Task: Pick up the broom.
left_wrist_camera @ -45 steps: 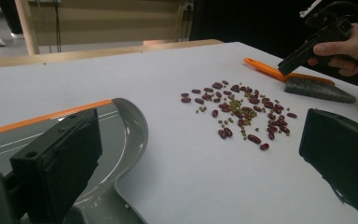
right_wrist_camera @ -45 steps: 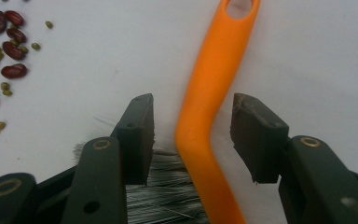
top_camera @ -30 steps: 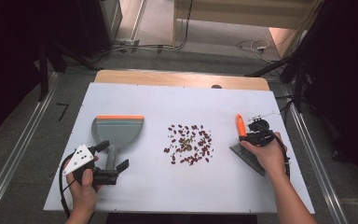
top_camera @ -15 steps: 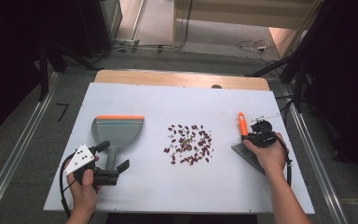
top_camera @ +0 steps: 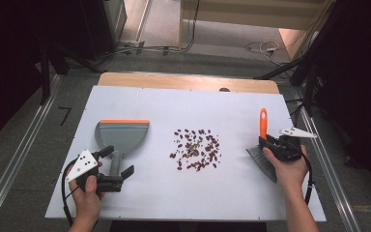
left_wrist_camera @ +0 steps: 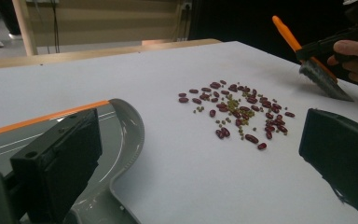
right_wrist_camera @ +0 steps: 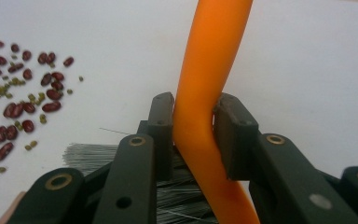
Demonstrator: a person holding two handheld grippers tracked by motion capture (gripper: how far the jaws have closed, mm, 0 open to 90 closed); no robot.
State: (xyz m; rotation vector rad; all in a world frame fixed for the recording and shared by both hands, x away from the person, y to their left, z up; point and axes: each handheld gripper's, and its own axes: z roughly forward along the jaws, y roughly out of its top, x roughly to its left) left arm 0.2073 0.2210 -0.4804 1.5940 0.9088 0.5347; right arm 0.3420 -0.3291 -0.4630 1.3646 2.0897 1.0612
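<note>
Beans: the scatter of red beans (top_camera: 196,149), with small green ones mixed in, lies mid-table on the white table (top_camera: 183,104), between the dustpan (top_camera: 122,134) on your left and the brush (top_camera: 262,145) on your right — well apart from both.
Step in hand: you look to be at the pick-up stage of a sweep; the brush is gripped, no bean has been touched yet, and the dustpan is not yet taken up.
Right gripper: your right gripper (right_wrist_camera: 193,121) has just been closing, and its pads now press on the brush's orange handle from both sides, bristles below toward your hand.
Left gripper: your left gripper (top_camera: 117,162) has its jaws wide apart, straddling the dustpan's grey handle without pressing on it — it holds nothing.
Next move: judging from this, close your left jaws on the dustpan handle, set its orange lip toward the pile, then bring the bristles down on the far side of the beans and draw them across.
High view: it gives you the whole layout — pan, pile, brush in a row.
Right gripper view: it alone makes the pad contact on the handle plain.
Left gripper view: it lets you tell the green beans from the red, and shows the brush (left_wrist_camera: 314,65) tilted above the table.
</note>
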